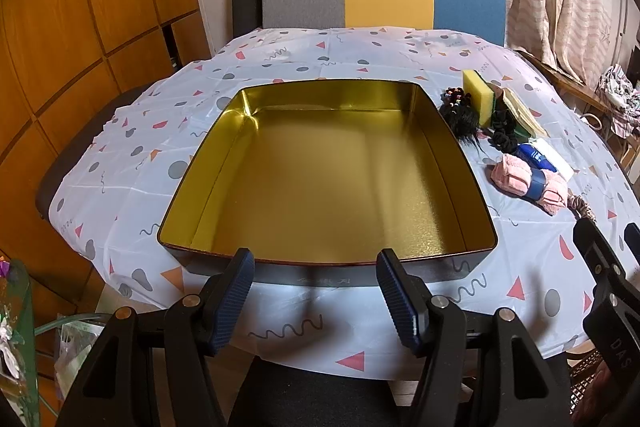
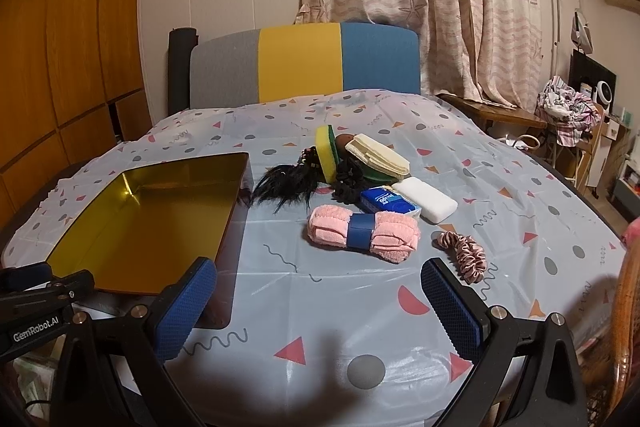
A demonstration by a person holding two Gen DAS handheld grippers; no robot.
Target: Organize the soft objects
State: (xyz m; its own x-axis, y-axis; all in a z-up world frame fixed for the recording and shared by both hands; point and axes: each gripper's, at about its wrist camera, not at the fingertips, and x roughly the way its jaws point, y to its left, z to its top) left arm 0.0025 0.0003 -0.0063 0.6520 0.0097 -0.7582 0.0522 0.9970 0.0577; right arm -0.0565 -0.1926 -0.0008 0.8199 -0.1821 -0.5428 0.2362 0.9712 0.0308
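Our right gripper (image 2: pixel 318 301) and left gripper (image 1: pixel 316 291) are both wide open and empty, so we should reach slowly and squeeze the pink towel roll (image 2: pixel 362 231) at its blue band before lifting it into the gold tin (image 1: pixel 176 195).

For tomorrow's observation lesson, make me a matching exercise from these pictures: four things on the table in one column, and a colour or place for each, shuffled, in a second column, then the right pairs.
Column 1
1. tin box
2. rolled towel
3. scrunchie nearest the right gripper
4. white block

Column 2
A. pink satin, lying beside the towel
B. gold inside, nothing in it
C. next to the blue tissue pack
D. pink, bound by a blue band

Pairs: 1-B, 2-D, 3-A, 4-C
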